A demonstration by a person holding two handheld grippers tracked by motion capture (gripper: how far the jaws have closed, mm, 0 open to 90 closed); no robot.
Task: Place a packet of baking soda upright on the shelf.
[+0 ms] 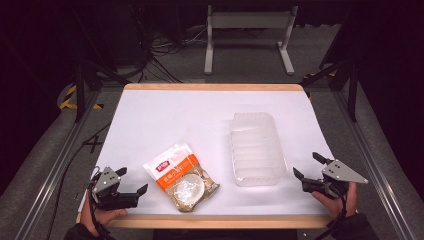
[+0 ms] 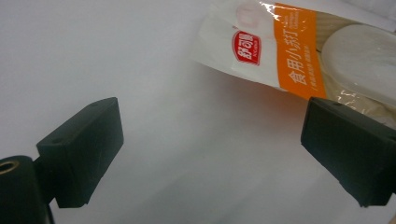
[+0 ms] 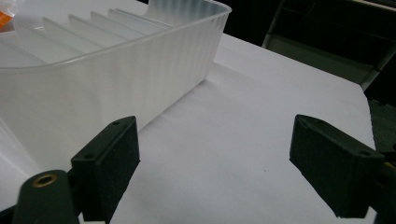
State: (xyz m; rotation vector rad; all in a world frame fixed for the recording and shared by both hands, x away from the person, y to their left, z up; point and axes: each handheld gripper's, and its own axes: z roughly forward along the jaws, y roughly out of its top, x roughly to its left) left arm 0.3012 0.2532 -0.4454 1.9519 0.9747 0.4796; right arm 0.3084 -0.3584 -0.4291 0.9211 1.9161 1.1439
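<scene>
An orange-and-white food packet with a clear window lies flat near the table's front, left of centre. A translucent ribbed plastic tray stands right of it, with nothing visible inside. My left gripper rests at the front left corner, open, its jaws wide apart and pointing toward the packet, a short way from it. At the front right my right gripper is open too, just off the tray's near right corner, nothing between its jaws.
The white table has a wooden edge strip at front and back. Metal rails run along both sides. Beyond the table stand a grey frame and loose cables on the floor.
</scene>
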